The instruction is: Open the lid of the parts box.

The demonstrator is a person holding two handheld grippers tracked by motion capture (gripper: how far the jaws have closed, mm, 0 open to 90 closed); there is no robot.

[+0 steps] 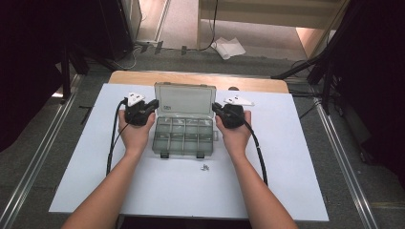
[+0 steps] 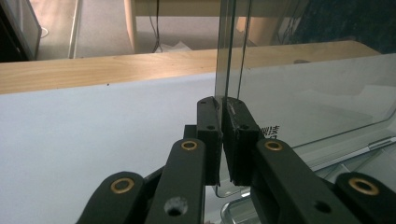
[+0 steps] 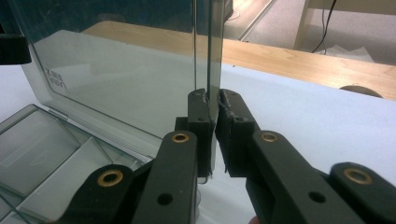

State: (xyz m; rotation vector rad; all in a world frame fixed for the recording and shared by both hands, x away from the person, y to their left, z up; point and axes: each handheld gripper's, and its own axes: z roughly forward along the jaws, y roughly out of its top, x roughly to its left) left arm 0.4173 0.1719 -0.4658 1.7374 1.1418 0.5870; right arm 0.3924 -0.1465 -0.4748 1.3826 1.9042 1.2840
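Clear plastic lid (image 1: 185,99) upright, edges pinched by left claw (image 2: 222,135), right claw (image 3: 212,135).

organiser box (image 1: 184,136): clear, grey-tinted hard plastic; smooth, glossy dividers seen in the base.
lid (image 1: 186,99): the same transparent plastic, glossy, with faint reflections carried on its face; its edges are seen smooth in both gripper views.
left gripper (image 2: 221,105): matt black plastic, finely ridged as if printed; brass-coloured metal rings are set at the joints.
right gripper (image 3: 212,95): matt black plastic of like finish, with brass-coloured rings; a slightly frayed edge is noted on one pad.
table sheet (image 1: 286,157): white, matt, smooth, paper-like.
table edge (image 1: 258,84): pale wood, satin finish, light grain.
floor (image 1: 348,191): grey carpet, rough texture.
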